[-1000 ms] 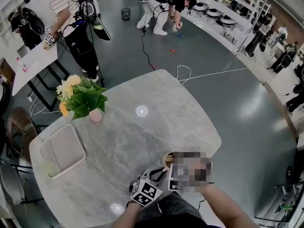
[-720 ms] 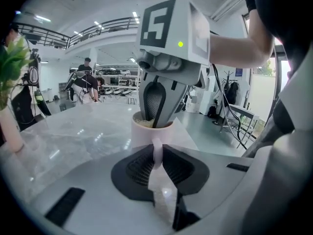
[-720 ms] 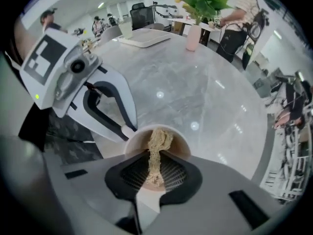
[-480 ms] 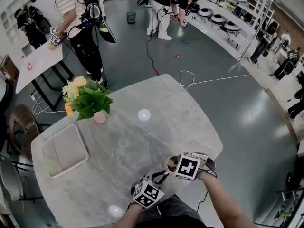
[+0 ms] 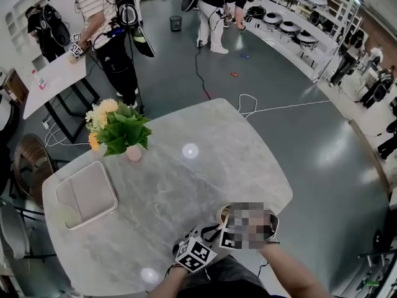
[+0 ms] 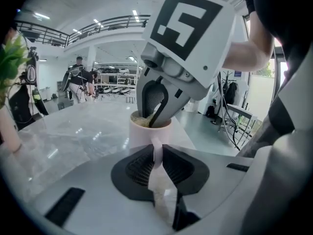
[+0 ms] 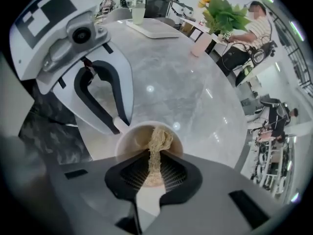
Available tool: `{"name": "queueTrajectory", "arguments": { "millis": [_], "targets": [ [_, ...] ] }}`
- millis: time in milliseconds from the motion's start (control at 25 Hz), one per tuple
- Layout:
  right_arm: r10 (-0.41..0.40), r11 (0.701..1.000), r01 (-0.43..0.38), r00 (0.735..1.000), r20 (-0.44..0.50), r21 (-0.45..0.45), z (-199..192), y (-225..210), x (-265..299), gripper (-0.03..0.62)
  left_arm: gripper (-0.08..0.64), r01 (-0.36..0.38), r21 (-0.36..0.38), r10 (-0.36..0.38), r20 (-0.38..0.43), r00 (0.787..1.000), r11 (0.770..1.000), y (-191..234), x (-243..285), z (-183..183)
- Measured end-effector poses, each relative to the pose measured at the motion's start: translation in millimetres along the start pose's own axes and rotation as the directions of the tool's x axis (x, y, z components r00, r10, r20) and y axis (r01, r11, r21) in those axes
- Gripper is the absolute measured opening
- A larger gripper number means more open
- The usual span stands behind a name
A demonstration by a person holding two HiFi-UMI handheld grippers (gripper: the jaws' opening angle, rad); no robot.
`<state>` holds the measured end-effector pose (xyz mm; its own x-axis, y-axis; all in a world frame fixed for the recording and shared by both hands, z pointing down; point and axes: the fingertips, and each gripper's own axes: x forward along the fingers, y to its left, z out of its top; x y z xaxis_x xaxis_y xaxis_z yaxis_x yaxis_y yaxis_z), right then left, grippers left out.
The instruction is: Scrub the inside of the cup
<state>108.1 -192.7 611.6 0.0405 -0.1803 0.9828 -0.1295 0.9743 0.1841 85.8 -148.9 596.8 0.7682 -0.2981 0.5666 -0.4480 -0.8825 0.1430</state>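
Note:
A cream cup (image 5: 221, 213) stands near the marble table's front right edge. My left gripper (image 6: 156, 148) is shut on the cup's handle (image 6: 156, 155) and holds the cup (image 6: 144, 133) steady. From above, my right gripper (image 7: 149, 155) points steeply down into the cup (image 7: 128, 140). It is shut on a tan fibrous scrubber (image 7: 159, 138) that reaches down along the inner wall. In the left gripper view the right gripper (image 6: 154, 115) dips into the cup's mouth. In the head view a mosaic patch covers most of the right gripper.
A pink pot of yellow flowers (image 5: 119, 131) and a white tray (image 5: 85, 194) stand at the table's left. The table's edge (image 5: 284, 198) lies just right of the cup. People, cables and other tables fill the floor beyond.
The right gripper has shifted a little and rolled above the cup. The left gripper and the cup have stayed in place.

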Motion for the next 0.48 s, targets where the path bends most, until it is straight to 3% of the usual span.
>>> {"name": "queueTrajectory", "arguments": {
  "millis": [80,200,480],
  "targets": [
    [0.085,0.993,-0.088,0.995,0.045,0.073,3,4,0,0.06,0.063,0.0,0.003,0.0,-0.001,1.0,1.0,1,0,0],
    [0.217,0.958,-0.239,0.965,0.147,0.16,11,9,-5,0.06,0.062,-0.01,0.004,0.01,-0.001,1.0,1.0,2,0,1],
    [0.251,0.919,-0.316,0.931,0.266,0.235,15,9,-13,0.06,0.062,-0.015,0.006,0.015,-0.003,1.0,1.0,3,0,1]
  ]
}}
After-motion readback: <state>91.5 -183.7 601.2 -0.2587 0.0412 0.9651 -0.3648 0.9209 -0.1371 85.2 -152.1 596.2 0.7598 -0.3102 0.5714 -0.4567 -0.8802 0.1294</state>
